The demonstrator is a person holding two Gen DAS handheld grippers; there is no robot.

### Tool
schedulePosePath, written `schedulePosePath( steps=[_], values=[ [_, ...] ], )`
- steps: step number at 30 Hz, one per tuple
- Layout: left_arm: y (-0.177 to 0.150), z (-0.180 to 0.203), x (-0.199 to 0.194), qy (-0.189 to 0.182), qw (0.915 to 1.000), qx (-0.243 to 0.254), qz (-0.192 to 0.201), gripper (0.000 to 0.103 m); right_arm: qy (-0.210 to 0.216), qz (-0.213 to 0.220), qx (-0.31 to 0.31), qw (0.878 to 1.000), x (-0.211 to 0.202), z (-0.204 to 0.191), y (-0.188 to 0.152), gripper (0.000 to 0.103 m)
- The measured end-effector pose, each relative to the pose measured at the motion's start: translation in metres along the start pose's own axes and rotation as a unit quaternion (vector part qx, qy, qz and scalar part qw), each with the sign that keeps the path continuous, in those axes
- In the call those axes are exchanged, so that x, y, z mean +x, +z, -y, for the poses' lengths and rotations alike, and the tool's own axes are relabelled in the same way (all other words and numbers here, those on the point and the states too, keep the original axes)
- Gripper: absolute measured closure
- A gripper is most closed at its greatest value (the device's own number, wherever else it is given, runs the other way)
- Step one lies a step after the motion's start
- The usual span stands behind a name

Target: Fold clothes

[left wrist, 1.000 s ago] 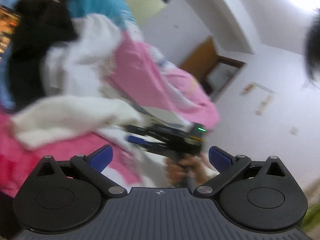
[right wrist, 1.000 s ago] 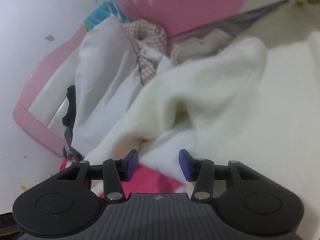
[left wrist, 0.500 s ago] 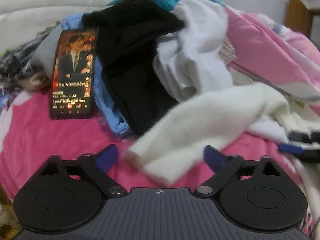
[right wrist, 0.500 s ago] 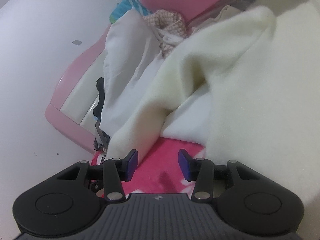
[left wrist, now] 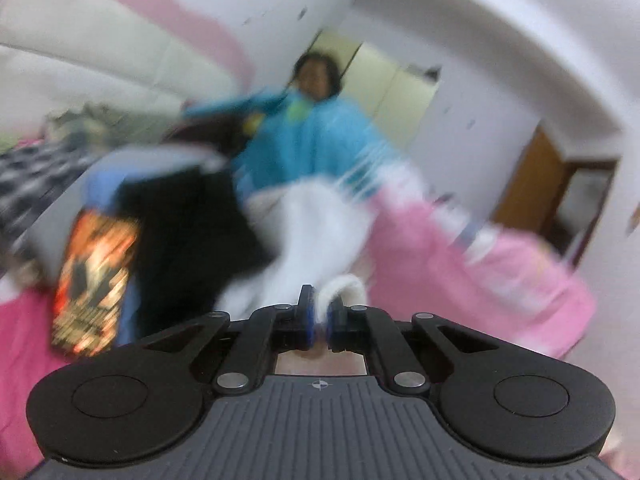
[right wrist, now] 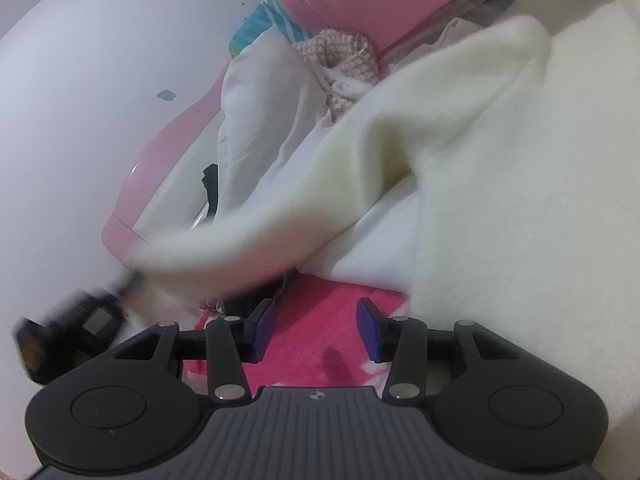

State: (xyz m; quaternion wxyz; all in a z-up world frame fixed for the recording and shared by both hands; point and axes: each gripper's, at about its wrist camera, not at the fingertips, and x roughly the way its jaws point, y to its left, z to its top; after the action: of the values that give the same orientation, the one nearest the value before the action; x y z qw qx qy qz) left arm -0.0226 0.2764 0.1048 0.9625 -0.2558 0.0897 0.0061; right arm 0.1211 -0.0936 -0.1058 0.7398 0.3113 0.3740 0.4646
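Blurring heavily, the left wrist view is smearing the clothes pile point(left wrist: 192, 216) and a bright-screened phone point(left wrist: 94, 284) on the pink bed point(right wrist: 320, 344) into streaks, and the far end of the cream garment point(left wrist: 320, 236) is running out of frame. The left gripper point(left wrist: 318, 316) is pointing roughly level, its fingers point(left wrist: 306, 312) pinching a cream garment edge. The right gripper point(right wrist: 316, 330) is hanging over the bed with fingers point(right wrist: 370, 330) standing apart on nothing, the garment lying beside and beyond them.
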Motion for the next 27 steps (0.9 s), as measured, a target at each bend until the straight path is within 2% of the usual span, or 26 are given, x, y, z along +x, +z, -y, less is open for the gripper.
schedulePosePath(
  steps=[2, 5, 9, 13, 18, 22, 27],
  values=[
    [0.023, 0.011, 0.002, -0.012, 0.9999, -0.003, 0.011, 0.1, 0.003, 0.001, 0.002, 1.0, -0.001, 0.0, 0.0, 0.056],
    [0.047, 0.017, 0.013, 0.006, 0.9998, -0.01, 0.013, 0.1, 0.007, 0.003, 0.005, 1.0, -0.003, 0.001, 0.0, 0.056],
    [0.055, 0.012, 0.028, 0.04, 0.9989, -0.024, -0.002, 0.1, 0.008, 0.005, 0.008, 1.0, -0.006, 0.001, 0.0, 0.056],
    [0.067, 0.0, 0.042, 0.057, 0.9976, -0.031, -0.023, 0.1, 0.01, 0.005, 0.011, 1.0, -0.007, 0.001, 0.002, 0.056],
    [0.093, 0.006, 0.065, 0.09, 0.9946, 0.021, -0.046, 0.1, 0.009, 0.004, 0.011, 1.0, -0.007, 0.001, 0.005, 0.056],
    [0.088, -0.003, 0.08, 0.147, 0.9835, 0.063, -0.084, 0.1, 0.009, 0.002, 0.013, 1.0, -0.011, 0.001, 0.006, 0.056],
    [0.054, -0.052, 0.111, 0.223, 0.9627, 0.077, -0.132, 0.099, 0.009, 0.001, 0.013, 1.0, -0.011, 0.0, 0.007, 0.056]
  ],
)
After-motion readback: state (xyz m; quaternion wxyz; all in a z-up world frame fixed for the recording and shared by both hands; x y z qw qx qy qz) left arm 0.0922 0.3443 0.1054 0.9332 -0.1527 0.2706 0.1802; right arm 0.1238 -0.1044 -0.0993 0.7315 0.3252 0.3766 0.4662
